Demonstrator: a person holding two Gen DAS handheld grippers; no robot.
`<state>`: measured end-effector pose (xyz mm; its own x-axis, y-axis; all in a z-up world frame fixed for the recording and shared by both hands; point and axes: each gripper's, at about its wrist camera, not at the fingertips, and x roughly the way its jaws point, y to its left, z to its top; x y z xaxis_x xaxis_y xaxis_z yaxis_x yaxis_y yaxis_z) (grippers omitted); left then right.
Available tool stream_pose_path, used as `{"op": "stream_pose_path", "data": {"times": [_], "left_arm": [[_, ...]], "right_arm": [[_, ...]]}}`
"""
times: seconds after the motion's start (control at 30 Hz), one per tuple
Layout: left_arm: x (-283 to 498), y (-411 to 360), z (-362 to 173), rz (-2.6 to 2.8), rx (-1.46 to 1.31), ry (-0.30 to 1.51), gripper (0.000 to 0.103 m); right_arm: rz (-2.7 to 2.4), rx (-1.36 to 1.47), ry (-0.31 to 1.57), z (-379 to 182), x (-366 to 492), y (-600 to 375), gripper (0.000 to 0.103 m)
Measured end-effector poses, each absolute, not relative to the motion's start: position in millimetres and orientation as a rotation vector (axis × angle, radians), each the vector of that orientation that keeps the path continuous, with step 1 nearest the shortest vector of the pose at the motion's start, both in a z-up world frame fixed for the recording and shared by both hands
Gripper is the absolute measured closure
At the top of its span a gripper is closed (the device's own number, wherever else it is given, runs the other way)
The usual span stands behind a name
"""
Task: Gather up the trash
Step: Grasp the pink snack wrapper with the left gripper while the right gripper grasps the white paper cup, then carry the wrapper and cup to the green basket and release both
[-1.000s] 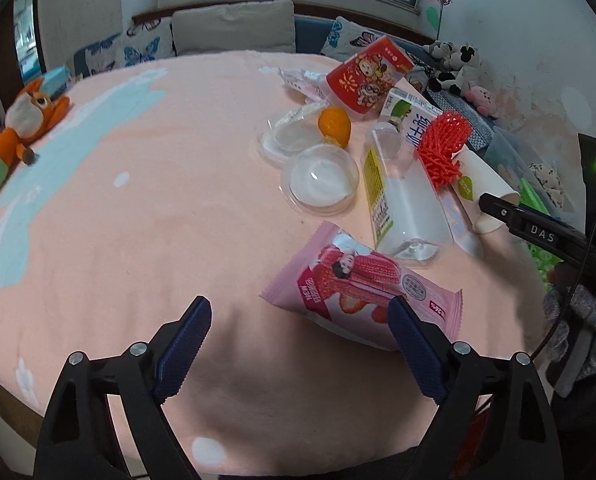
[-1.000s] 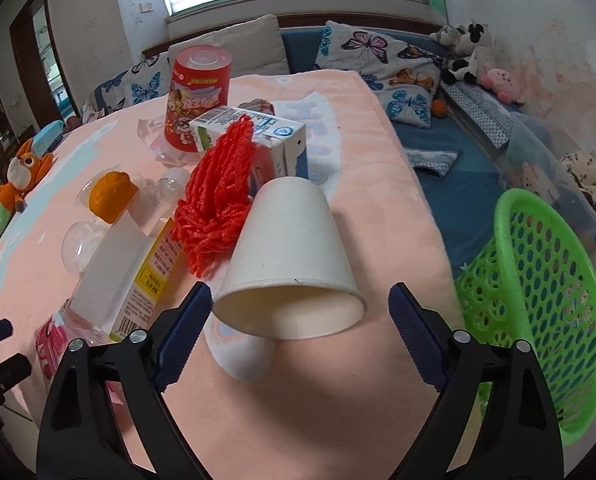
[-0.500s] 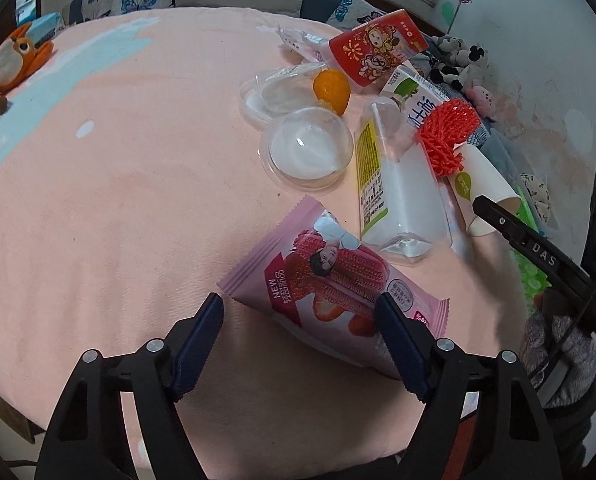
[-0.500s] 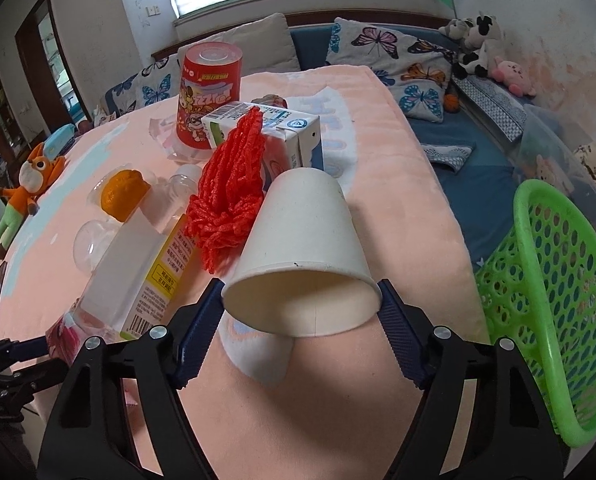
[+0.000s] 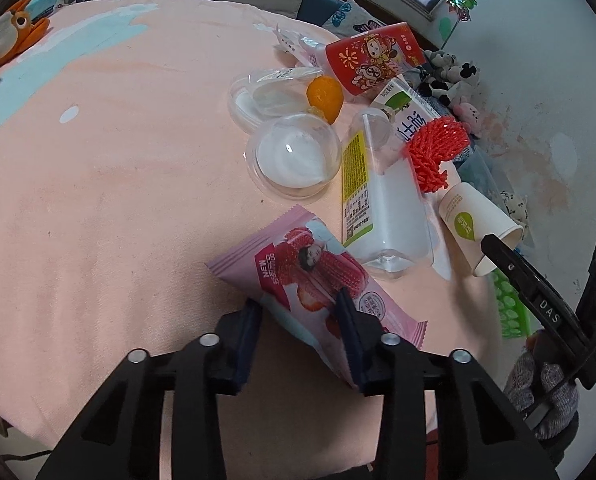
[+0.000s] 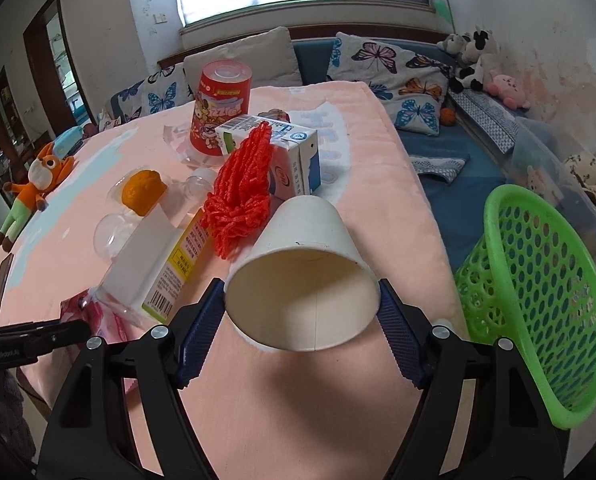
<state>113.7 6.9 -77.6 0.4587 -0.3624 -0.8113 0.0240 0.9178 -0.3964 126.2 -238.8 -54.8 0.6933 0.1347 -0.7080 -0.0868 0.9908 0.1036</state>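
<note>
Pink wrapper (image 5: 317,276), green basket (image 6: 537,312)

"NEW" on pink wrapper (image 5: 298,276); seemingly "DAS" on right gripper (image 5: 547,308)

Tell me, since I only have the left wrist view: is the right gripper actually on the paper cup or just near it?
Observer: On it. The right wrist view shows the right gripper pressing both sides of the paper cup at its rim.
Reviewer: Anything inside the cup?
Observer: No. Its mouth faces that camera and the inside looks empty.
Reviewer: Where's the bin?
Observer: A green basket stands tilted just off the right edge of the table, beside that gripper.
</note>
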Motion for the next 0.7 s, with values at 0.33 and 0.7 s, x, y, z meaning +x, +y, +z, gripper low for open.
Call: {"op": "stream_pose_path", "data": {"times": [0.33, 0.7], "left_arm": [[100, 5, -60, -0.299, -0.313, 1.036, 0.096], [91, -5, -12, -0.383, -0.233, 0.959, 0.097]], "right_arm": [[0.124, 0.058, 0.776, -40, 100, -239, 0.029], [0.144, 0.104, 0.764, -18, 79, -258, 0.030]]}}
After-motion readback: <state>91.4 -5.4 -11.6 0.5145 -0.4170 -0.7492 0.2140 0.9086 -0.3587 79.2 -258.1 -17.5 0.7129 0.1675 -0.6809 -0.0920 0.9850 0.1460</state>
